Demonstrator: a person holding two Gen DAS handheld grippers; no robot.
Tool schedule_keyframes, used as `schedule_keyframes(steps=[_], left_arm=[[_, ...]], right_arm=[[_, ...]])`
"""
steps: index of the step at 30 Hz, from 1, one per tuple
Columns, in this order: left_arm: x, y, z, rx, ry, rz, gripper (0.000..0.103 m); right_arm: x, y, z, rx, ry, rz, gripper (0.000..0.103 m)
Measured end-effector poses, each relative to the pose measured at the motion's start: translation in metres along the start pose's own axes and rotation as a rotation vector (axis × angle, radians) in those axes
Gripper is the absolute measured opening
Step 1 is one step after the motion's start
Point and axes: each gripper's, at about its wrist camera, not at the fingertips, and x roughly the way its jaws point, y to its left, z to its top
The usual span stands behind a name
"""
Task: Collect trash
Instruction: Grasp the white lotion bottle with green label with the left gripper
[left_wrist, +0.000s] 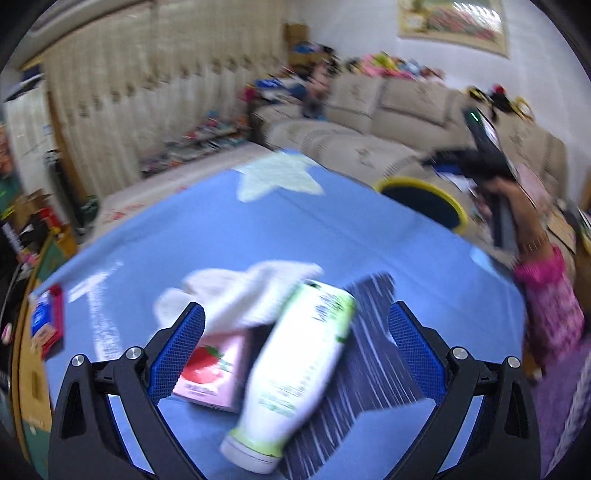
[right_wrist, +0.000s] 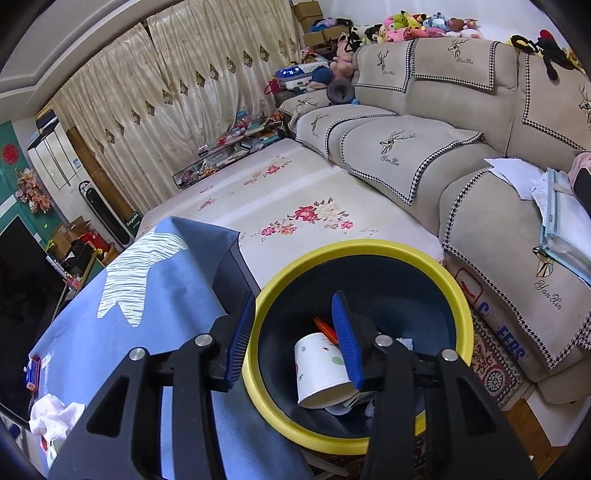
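Both wrist views tilt downward, sharing the blue tablecloth (left_wrist: 332, 229) and bin (right_wrist: 436, 266).

Both claws share one build: black plastic arms with triangular cut-outs, silver round screws at the joints, and blue fingers with a fine meshed texture. The left claw (left_wrist: 295, 354) and right claw (right_wrist: 295, 339) match. A pink patterned sleeve (left_wrist: 550, 295) covers the arm.
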Motion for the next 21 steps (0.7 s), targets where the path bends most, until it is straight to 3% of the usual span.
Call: schedule_keyframes(steps=[8, 21], left_arm=[[0.037, -0.006, -0.005, 0.09, 0.142, -0.05, 0.088], [0.063, -0.007, -0.001, 0.124, 0.238, -0.074, 0.072]], right_arm=[[0.001, -0.002, -0.001, 0.013, 0.005, 0.002, 0.043], [0.007, -0.014, -0.002, 0.031, 0.025, 0.008, 0.044]])
